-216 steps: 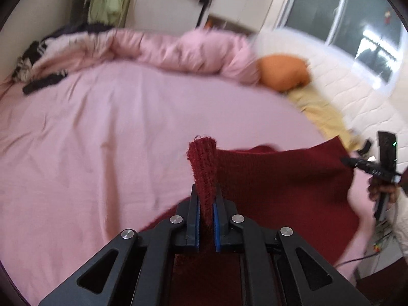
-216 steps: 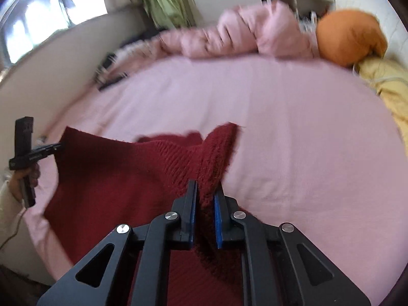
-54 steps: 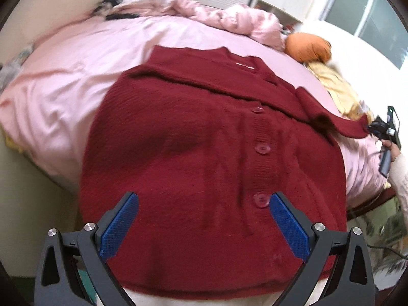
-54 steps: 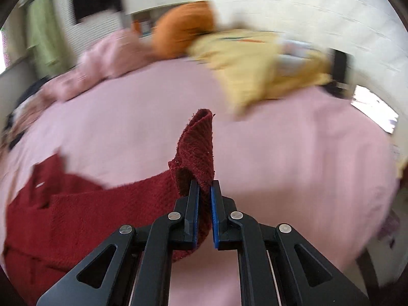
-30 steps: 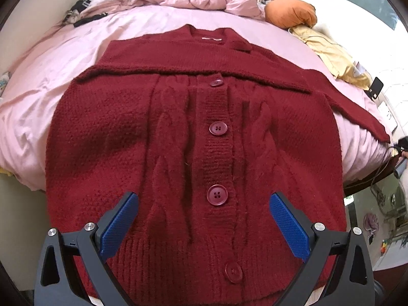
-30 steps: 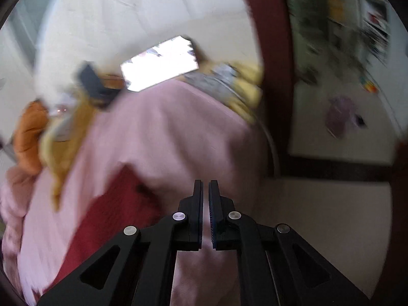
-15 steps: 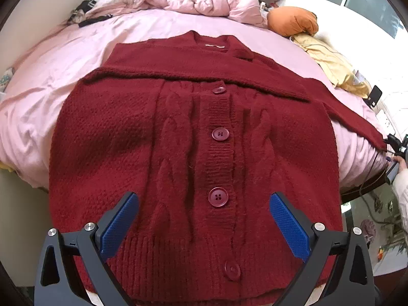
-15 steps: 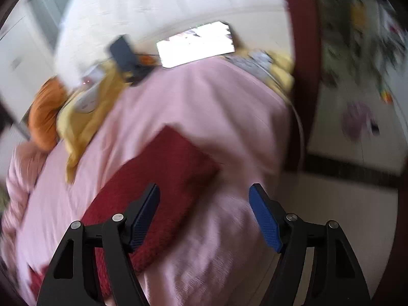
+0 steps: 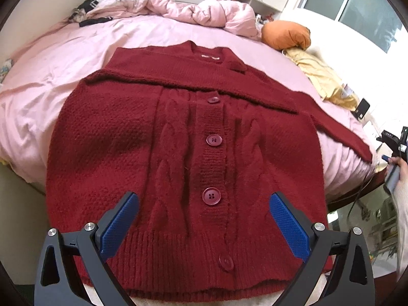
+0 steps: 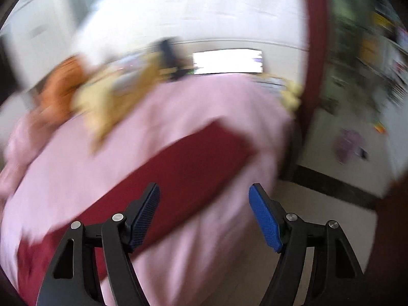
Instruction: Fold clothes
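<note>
Pink duvet (image 9: 199,12) bunched beside orange pillow (image 9: 287,34); yellow cloth (image 9: 323,79) nearby

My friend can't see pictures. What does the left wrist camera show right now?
A dark red knitted cardigan lies spread flat and buttoned, front up, on a pink bed, one sleeve stretched toward the bed's edge. The open left gripper hovers over its hem. An orange pillow sits at the far side.

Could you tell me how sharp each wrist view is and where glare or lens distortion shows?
Left wrist view: sharp; the dark red knitted cardigan and its buttons are crisp, though the fisheye bows the pink bedsheet. Right wrist view: motion blur smears the red sleeve, and a bright white rectangle is blown out.
</note>
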{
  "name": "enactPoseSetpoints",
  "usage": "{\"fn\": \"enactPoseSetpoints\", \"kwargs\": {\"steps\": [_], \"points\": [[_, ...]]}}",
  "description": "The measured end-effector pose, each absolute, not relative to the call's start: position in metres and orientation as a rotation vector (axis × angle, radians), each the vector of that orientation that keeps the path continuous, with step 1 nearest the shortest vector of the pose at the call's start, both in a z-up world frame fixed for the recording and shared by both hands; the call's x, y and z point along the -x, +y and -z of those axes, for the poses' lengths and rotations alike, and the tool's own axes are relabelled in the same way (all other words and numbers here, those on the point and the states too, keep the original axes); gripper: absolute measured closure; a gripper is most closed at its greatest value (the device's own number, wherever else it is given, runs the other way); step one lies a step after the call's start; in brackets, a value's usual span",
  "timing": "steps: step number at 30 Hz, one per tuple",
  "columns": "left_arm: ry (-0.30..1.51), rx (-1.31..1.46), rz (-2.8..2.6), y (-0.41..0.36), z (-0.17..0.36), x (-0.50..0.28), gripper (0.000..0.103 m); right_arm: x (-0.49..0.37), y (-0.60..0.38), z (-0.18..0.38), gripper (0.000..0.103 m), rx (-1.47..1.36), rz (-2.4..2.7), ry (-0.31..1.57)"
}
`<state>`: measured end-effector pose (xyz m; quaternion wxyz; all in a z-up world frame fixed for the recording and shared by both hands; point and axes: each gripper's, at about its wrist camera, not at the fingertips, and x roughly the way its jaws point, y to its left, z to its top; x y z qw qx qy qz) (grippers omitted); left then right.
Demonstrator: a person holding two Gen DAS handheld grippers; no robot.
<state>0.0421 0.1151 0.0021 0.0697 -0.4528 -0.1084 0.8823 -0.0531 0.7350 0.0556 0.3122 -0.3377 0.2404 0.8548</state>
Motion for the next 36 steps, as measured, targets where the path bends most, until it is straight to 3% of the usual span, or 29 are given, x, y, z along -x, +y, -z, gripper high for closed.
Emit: {"fn": "enactPoseSetpoints", "kwargs": {"steps": [6, 9, 16, 26, 36], "points": [[-0.316, 1.282, -2.697, 0.098, -0.013, -0.057, 0.001, 0.047, 0.554, -0.073, 0.03, 1.127, -2.539, 0.396], [-0.33, 1.258, -2.703, 0.087, -0.015, -0.065, 0.001, 0.033, 0.473, -0.061, 0.03, 1.219, -2.625, 0.373], [-0.25, 1.353, -2.675, 0.076, 0.004, -0.077, 0.0, -0.019, 0.348, -0.061, 0.03, 1.29, -2.706, 0.191], [-0.282, 1.292, -2.64, 0.071, 0.004, -0.084, 0.0, -0.05, 0.295, -0.065, 0.03, 1.284, -2.683, 0.03], [-0.266, 1.283, -2.645, 0.072, 0.001, -0.079, 0.0, -0.049, 0.292, -0.063, 0.03, 1.299, -2.684, 0.031]]}}
